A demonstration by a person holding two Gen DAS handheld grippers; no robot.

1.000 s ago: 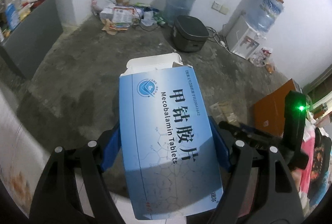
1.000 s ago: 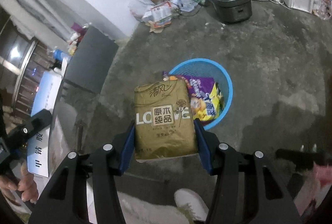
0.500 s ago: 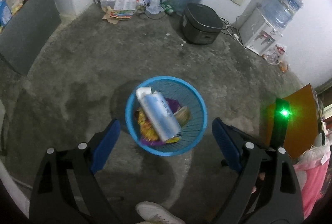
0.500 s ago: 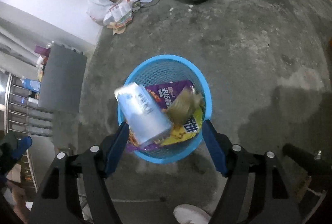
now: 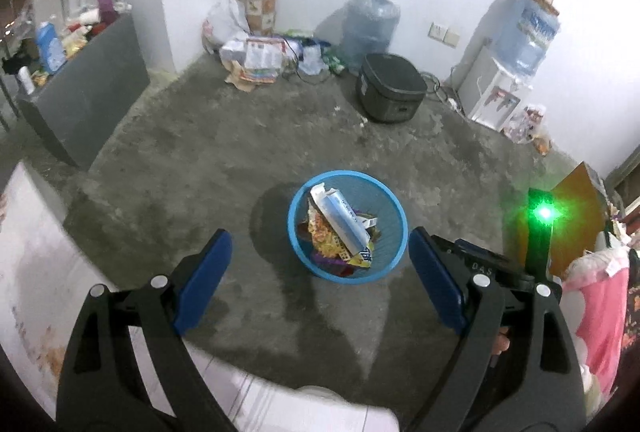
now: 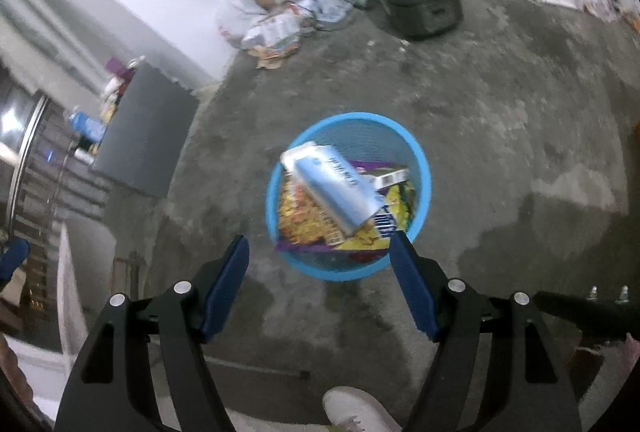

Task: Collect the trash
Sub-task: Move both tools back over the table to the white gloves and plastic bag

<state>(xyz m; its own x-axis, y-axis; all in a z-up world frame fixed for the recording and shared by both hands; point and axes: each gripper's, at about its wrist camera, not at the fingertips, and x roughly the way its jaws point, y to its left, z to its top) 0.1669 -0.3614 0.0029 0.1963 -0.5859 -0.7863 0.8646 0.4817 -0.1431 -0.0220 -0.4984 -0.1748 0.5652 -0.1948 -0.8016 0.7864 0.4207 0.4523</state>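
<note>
A blue mesh trash basket (image 5: 394, 206) stands on the concrete floor; it also shows in the right wrist view (image 6: 422, 168). Inside lies a pale blue medicine box (image 5: 340, 218) (image 6: 336, 188) on top of colourful snack wrappers (image 5: 324, 238) (image 6: 300, 216). My left gripper (image 5: 320, 256) is open and empty, held above the floor just in front of the basket. My right gripper (image 6: 320, 260) is open and empty, above the basket's near rim.
A dark rice cooker (image 5: 390, 94), a large water jug (image 5: 372, 24) and a litter pile (image 5: 260, 60) sit by the far wall. A water dispenser (image 5: 508, 80) stands at right. A grey cabinet (image 5: 88, 96) is at left. A white shoe (image 6: 356, 410) is below.
Both grippers opened: the blue medicine box and the brown tissue pack dropped into the basket. Both grippers have since pulled back and up a little.
</note>
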